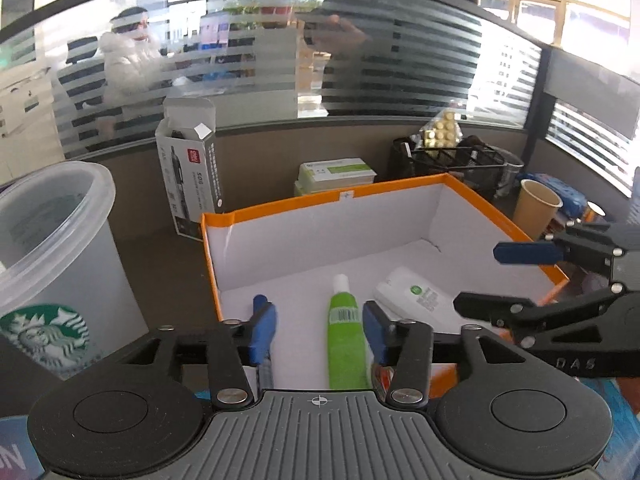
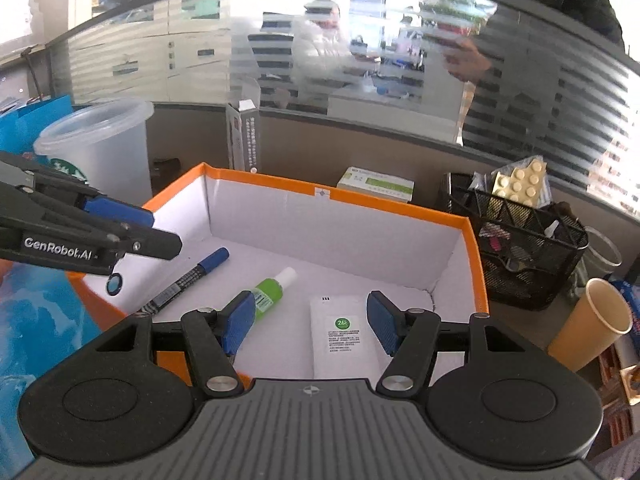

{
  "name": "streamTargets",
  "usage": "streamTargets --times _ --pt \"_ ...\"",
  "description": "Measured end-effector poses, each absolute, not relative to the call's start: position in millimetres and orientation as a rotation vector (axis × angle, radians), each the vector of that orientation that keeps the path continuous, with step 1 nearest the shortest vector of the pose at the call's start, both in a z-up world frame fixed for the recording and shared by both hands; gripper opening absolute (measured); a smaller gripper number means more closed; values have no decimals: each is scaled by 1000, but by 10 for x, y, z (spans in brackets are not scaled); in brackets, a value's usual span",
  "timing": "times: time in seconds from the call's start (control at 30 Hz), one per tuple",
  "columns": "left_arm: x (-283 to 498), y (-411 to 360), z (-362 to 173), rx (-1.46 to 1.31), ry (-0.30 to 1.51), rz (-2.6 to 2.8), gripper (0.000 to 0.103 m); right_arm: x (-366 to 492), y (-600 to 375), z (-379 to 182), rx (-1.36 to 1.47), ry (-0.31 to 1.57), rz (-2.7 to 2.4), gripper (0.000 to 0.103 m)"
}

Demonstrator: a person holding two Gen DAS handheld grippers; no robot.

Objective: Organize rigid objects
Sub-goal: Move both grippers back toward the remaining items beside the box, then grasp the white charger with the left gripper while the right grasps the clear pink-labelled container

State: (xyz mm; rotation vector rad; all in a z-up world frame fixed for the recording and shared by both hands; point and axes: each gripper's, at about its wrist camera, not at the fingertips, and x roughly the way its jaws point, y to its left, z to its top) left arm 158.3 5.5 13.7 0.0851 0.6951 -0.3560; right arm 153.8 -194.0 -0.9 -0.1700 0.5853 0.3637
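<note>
An orange box (image 1: 320, 199) with a white inside holds three things. A blue-capped marker (image 2: 188, 280) lies at its left, a green tube (image 2: 268, 296) in the middle and a white packet (image 2: 340, 332) at the right. My left gripper (image 1: 320, 326) hovers open over the box's near left part. The green tube (image 1: 344, 320) lies on the floor below its jaws, and the marker (image 1: 260, 304) is half hidden by its left finger. My right gripper (image 2: 312, 324) is open above the white packet (image 1: 416, 296), holding nothing. Each gripper shows in the other's view: right gripper (image 1: 500, 278), left gripper (image 2: 148, 228).
A clear Starbucks cup (image 1: 56, 256) stands left of the box. An upright marker carton (image 1: 192, 184) and green-white cartons (image 1: 336, 174) sit behind it. At the right are a black mesh basket (image 2: 520, 240) with a pill blister and a paper cup (image 2: 592, 320). A person stands behind the striped glass partition.
</note>
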Motion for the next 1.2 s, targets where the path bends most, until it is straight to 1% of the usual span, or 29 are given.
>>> streamTargets --times 0.07,0.1,0.13,0.17,0.23,0.27,0.3,0.33,0.37,0.4,0.47,0.63,0.8,0.9,1.0,1.03,1.17,1.2 --pt "1476 66 143 97 683 -360 50 1422 -1977 26 -176 567 366 61" --pt "1423 75 145 97 678 -364 53 1360 -2006 37 -177 558 361 64" --pt "1375 87 146 94 673 -368 62 1293 -2038 39 -183 547 349 67" --pt "1320 98 144 90 666 -374 69 1216 -2075 36 -196 534 329 67" --pt "1215 103 128 87 657 -392 71 1080 -2155 5 -217 519 289 71" --pt "1155 96 109 88 656 -404 74 1003 -2200 -23 -223 513 267 73" --pt "1101 89 86 90 658 -415 77 927 -2248 -60 -225 507 245 80" --pt "1054 74 51 94 660 -424 84 851 -2296 -100 -225 501 224 87" --pt "979 55 14 107 640 -425 88 776 -2340 -152 -227 498 200 90" --pt "910 21 -21 137 622 -418 89 702 -2378 -214 -230 498 176 92" --pt "800 -51 -86 184 610 -419 89 585 -2439 -339 -234 507 141 92" --pt "656 -113 -216 153 642 -469 89 402 -2424 -537 -178 512 190 90" --pt "634 -70 -356 134 697 -442 89 562 -2132 -727 -236 565 257 87" --pt "604 9 -390 125 710 -422 89 702 -2059 -821 -191 629 325 85" --pt "584 103 -408 119 720 -402 89 793 -2023 -917 -170 686 295 76" --pt "585 118 -416 117 724 -399 91 814 -2011 -948 -175 694 288 74" --pt "608 165 -464 100 740 -400 91 863 -1937 -1023 -234 692 251 70" --pt "610 168 -475 97 742 -405 91 857 -1948 -1010 -234 687 251 64"
